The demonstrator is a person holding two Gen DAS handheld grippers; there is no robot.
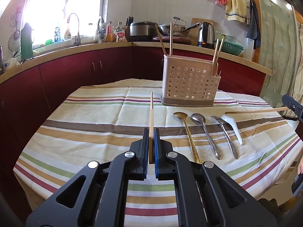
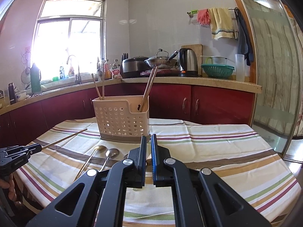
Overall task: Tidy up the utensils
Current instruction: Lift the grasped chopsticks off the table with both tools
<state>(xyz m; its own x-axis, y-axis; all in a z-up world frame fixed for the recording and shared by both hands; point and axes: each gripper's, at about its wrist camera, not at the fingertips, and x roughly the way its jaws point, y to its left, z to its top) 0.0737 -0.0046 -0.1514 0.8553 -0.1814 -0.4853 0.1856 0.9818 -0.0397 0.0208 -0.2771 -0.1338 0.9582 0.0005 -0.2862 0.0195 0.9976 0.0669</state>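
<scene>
Chopstick clamped in the left hand-held gripper, projecting forward above the striped worktop toward the perforated caddy. The right hand-held gripper is nearly closed; whether it holds anything cannot be told. Risk: the slender stick may pivot between the pads, miss a compartment, or tip the light caddy.

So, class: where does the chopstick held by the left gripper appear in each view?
Left wrist: the chopstick runs up the middle, clamped in the left gripper.
Right wrist: the chopstick slants at the left edge, sticking out of the left gripper.
Shared landmark: the holder stands behind it in both views.
</scene>
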